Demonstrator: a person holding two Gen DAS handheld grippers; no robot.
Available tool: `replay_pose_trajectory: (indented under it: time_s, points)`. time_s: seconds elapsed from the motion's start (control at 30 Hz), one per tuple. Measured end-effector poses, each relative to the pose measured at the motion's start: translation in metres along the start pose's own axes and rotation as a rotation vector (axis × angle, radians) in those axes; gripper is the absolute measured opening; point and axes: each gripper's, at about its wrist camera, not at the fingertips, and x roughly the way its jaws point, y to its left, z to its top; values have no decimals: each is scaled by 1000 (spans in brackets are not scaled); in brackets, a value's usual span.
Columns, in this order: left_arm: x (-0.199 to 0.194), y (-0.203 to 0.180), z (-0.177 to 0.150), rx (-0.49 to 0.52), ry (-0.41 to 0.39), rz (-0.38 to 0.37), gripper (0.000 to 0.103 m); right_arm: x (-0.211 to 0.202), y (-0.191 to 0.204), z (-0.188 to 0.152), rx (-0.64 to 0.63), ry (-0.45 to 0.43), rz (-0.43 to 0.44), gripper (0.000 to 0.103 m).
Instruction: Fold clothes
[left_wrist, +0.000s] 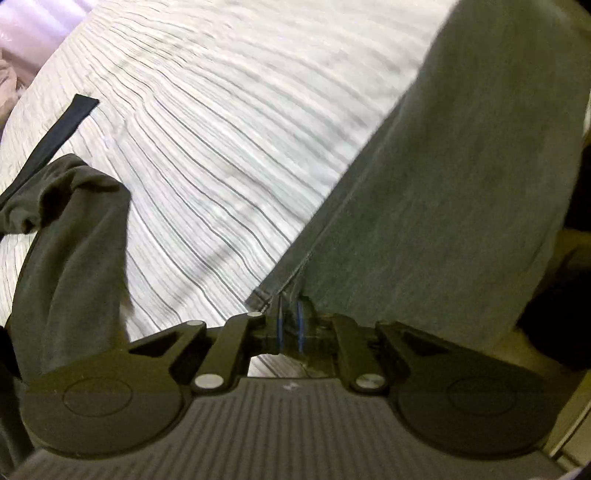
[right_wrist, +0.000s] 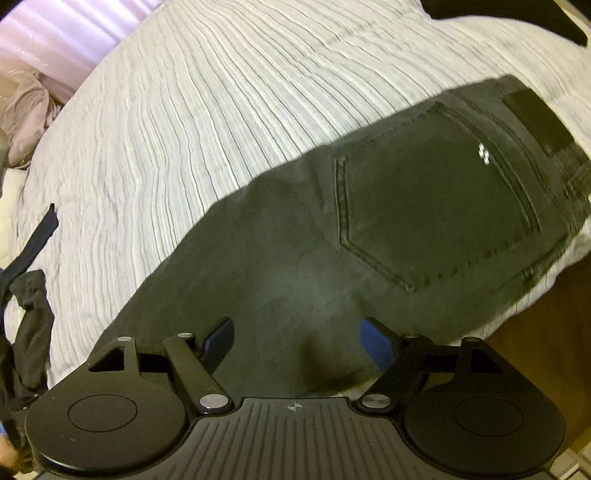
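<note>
Left tongs: pressed together on the hem corner of the jeans; the leg runs up and right from the pinch, lifted off the bed.
Right tongs: spread; blue pads on either side of the seat of the jeans, gripping nothing.
Jeans: dark denim, back pocket up; waistband far right of the right tongs, near the bed edge; seat directly ahead of the right tongs.
Dark cloth: bunched left of the left tongs; a black strap beyond it.
Stage: fits either a leg being carried over in a fold or one being drawn out flat.
Risk: the pinch holds only the hem corner, so heavy denim may slip free; with the waistband unheld, a pull could drag the jeans off the bed edge; the leg could land skewed.
</note>
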Motion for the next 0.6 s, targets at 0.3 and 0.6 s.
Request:
replay_pose_trajectory:
  time_s: [0.3,0.6]
  points:
    - [-36,-35,-32,-13,11,86,28,-4,-12,-26,62,-9,10,79]
    - [-69,-89,-51,12,-131,5,41,-14,-1,-42,84,-61,64,79]
